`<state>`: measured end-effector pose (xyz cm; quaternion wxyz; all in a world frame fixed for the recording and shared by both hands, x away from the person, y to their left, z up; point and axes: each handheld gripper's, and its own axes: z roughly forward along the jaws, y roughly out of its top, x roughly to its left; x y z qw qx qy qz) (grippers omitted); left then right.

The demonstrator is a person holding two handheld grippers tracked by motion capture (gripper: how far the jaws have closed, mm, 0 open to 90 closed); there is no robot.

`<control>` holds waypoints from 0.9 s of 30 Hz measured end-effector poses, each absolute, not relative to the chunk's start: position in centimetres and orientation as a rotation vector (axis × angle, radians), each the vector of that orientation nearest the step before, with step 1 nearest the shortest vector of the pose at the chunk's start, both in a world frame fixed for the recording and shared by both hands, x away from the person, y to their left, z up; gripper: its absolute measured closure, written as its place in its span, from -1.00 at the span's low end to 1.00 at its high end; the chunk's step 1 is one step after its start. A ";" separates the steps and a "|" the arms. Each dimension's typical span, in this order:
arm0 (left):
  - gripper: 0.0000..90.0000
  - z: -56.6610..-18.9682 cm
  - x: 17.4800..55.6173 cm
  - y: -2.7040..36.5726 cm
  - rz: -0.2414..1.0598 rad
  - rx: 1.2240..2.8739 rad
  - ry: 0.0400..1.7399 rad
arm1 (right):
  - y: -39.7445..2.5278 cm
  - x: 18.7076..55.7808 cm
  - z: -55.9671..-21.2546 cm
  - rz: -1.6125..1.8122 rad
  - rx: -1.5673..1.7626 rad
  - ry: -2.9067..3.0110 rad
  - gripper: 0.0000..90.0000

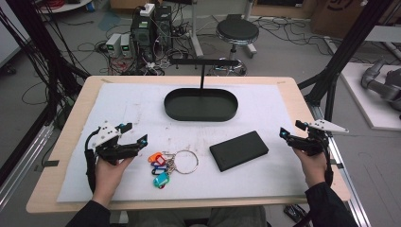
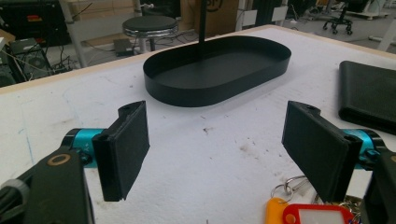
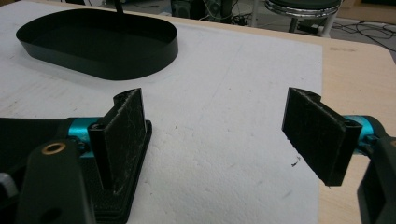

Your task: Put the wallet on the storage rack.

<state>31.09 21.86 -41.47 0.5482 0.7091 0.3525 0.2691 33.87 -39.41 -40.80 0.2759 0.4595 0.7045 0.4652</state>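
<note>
Just then the left gripper (image 1: 133, 134) hovered low over the white mat (image 1: 137, 106), its jaws spread wide and holding nothing. The bunch of keys (image 1: 165, 165) with coloured tags lay right beside it, on the side toward the black wallet (image 1: 239, 150), and was not touched. From the left gripper view, the orange and red tags (image 2: 306, 215) peeked in beneath the jaw nearer the wallet, with a bit of the metal ring (image 2: 289, 183) showing there too.

The oval black tray (image 1: 200, 104), with its upright post, sat farther back on the mat, beyond both the keys and the wallet. It looked empty. The wallet lay flat between the keys and the right gripper (image 1: 289, 134), slightly askew, nearer the person than the tray.

The right gripper was held at the mat's edge, well apart from the wallet on the side away from the keys. Its jaws also stood wide open with nothing between them; in the right gripper view (image 3: 212, 135) bare white mat showed in the gap, and the tray (image 3: 100, 44) lay beyond.
</note>
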 end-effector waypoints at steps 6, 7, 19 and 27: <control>-0.49 -41.7 31.4 21.0 0.604 1.707 0.807 | -39.6 33.5 -40.7 1.271 1.225 1.904 -0.51; -0.49 -41.7 31.4 20.8 0.590 1.715 0.802 | -39.5 33.5 -40.8 1.278 1.218 1.920 -0.45; -0.46 -41.8 31.4 19.5 0.551 1.741 0.781 | -37.5 34.7 -41.3 1.287 1.152 2.057 -0.27; -0.46 -41.9 31.0 19.6 0.560 1.744 0.786 | -35.7 36.6 -41.3 1.261 1.147 2.101 -0.17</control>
